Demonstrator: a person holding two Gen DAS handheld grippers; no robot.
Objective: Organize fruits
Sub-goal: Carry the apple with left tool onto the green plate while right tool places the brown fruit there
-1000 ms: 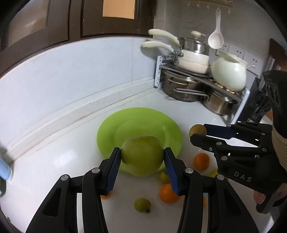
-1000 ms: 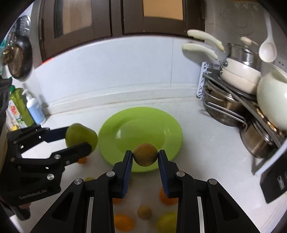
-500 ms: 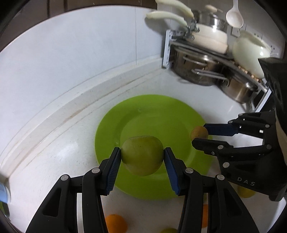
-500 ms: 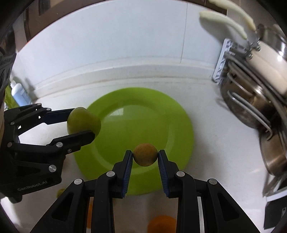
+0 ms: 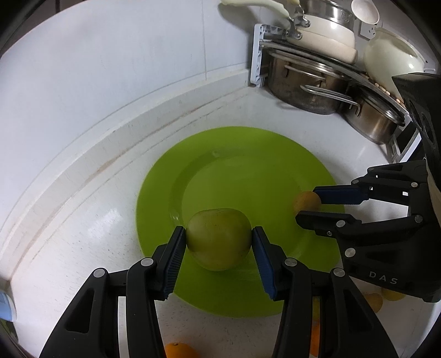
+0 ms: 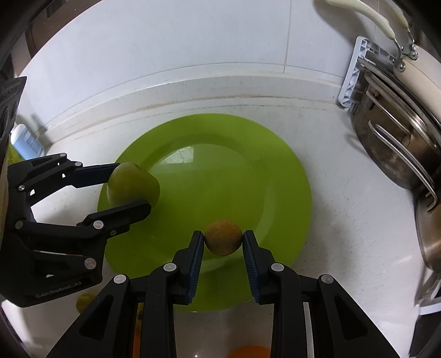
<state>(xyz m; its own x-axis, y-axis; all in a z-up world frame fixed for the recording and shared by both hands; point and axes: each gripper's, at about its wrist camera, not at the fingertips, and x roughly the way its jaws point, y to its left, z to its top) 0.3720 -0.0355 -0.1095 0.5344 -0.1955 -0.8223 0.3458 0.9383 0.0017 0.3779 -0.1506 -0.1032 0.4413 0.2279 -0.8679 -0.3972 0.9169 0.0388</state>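
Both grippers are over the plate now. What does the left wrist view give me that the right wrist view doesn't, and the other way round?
Only the left wrist view shows the cream kettle, the white ladle and a yellowish fruit on the counter by the right gripper.

Only the right wrist view shows the blue-labelled bottle at the wall.

Both show the green plate bare, the left gripper clamping a green fruit and the right gripper clamping a small brownish fruit above it, plus the pot rack.

Plate [image 5: 248, 176]: plain lime green. Large fruit [image 5: 219, 239]: yellow-green; small fruit [image 6: 223, 237]: brownish orange. Claw pads [image 5: 173, 261]: blue, ribbed, on black frames; table [image 5: 82, 220]: speckled white.
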